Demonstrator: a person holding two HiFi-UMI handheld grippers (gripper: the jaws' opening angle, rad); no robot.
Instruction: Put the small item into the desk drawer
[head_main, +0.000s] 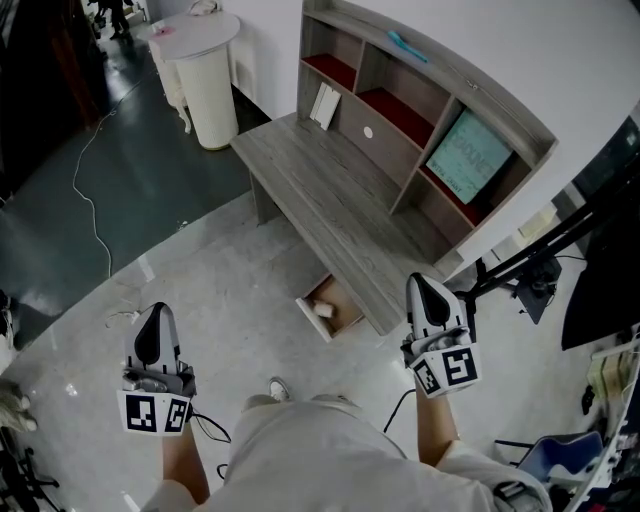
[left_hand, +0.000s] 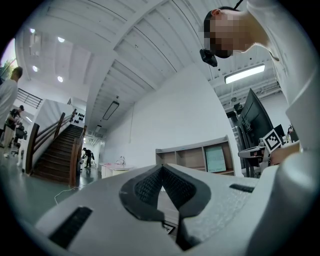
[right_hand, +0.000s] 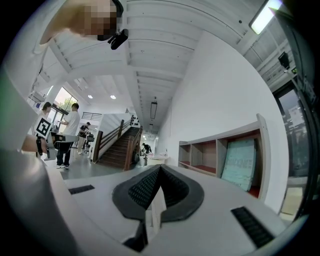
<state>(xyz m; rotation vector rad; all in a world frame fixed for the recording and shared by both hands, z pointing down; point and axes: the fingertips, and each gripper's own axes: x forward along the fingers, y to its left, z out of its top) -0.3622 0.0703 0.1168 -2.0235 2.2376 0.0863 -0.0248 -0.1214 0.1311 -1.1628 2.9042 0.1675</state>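
The item (head_main: 323, 309) lies in the open drawer (head_main: 346, 302), so the job looks nearly done. The left gripper (head_main: 157, 312) and right gripper (head_main: 424, 284) are closed and empty. Maybe the drawer still needs shutting.

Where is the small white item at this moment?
In the head view, the small white item lies inside the open wooden drawer, which is pulled out below the front edge of the grey wooden desk, near the picture's centre.
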